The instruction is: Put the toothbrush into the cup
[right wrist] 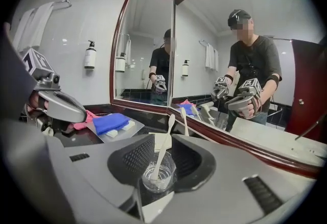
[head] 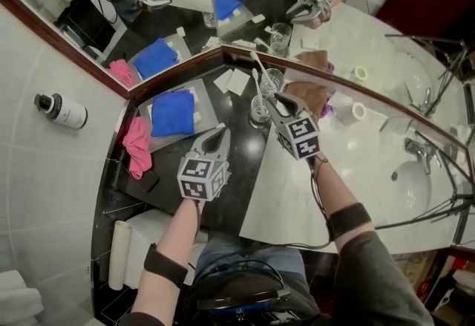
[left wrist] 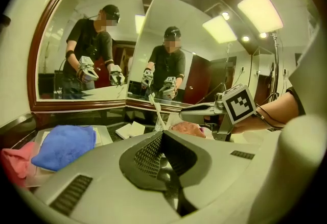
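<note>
Counter (head: 239,150): black and shiny.
Blue cloth (head: 172,112): lies on the counter, at the left side.
Left claw (head: 220,133): closed, holding nothing.
Right claw (head: 281,100): open, its jaws press on nothing.
Cup (right wrist: 158,177): clear glass, stands on the counter between the right claw's jaws.
Toothbrush (right wrist: 164,144): white, stands inside the cup, leaning.

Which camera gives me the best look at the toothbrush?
The right gripper view: the toothbrush stands close up in the cup, with its whole length visible, head up. The head view shows it small and foreshortened from above. The left gripper view shows only its upper part, far off, beyond the gripper body.
</note>
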